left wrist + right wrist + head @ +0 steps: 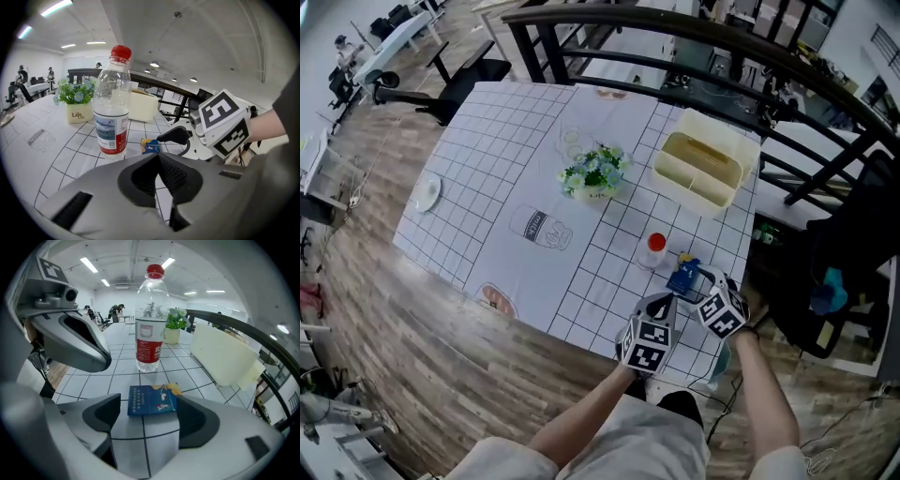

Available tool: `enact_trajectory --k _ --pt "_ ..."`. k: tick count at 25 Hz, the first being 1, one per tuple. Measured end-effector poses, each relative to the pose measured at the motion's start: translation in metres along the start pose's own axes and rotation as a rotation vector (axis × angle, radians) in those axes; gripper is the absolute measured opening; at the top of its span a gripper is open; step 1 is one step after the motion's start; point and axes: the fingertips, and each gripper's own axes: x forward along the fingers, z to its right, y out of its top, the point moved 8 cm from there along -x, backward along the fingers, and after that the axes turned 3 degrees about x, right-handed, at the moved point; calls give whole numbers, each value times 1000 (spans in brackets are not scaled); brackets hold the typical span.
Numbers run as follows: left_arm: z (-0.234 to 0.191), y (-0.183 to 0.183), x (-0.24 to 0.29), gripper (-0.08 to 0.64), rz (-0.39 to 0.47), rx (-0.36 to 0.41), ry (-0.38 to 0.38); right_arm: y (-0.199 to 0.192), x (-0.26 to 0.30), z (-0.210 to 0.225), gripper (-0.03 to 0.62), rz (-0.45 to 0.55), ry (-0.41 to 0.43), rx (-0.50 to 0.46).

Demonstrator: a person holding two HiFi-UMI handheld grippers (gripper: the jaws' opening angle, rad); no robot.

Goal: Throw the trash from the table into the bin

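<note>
Blue packet flat on gridded bench, between tips of spread fingers of right gripper, just short of upright bottle; fingers of left gripper pressed together, empty

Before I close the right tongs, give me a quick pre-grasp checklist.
1. Right tongs open: ok.
2. Blue box lying flat between them, not yet pinched: ok.
3. Bottle upright, beyond the box and apart from it: ok.
4. Left tongs shut, empty, off to the side of the box: ok.
5. Cream bin open-topped, no lid: ok.
6. Room in the bin for the box: cannot tell.
</note>
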Motion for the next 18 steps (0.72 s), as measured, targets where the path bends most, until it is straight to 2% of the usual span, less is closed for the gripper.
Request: enact_trajectory --k 3,5,6,9,12,18 --pt "-4 8 5 25 7 10 0 6 4 18 454 -14 38 26" --pt "-8 9 8 25 2 13 3 10 10 25 465 -29 92 20" --pt "-9 8 9 25 -3 13 4 11 13 26 495 -42 126 14" --pt "-12 6 9 25 -15 10 8 7 26 27 532 -114 206 -12" --pt "-15 2 8 25 -19 -2 19 5 33 28 537 -145 204 -34" --pt "-12 -5 5 25 -28 -27 42 -1 32 31 496 -63 182 -8"
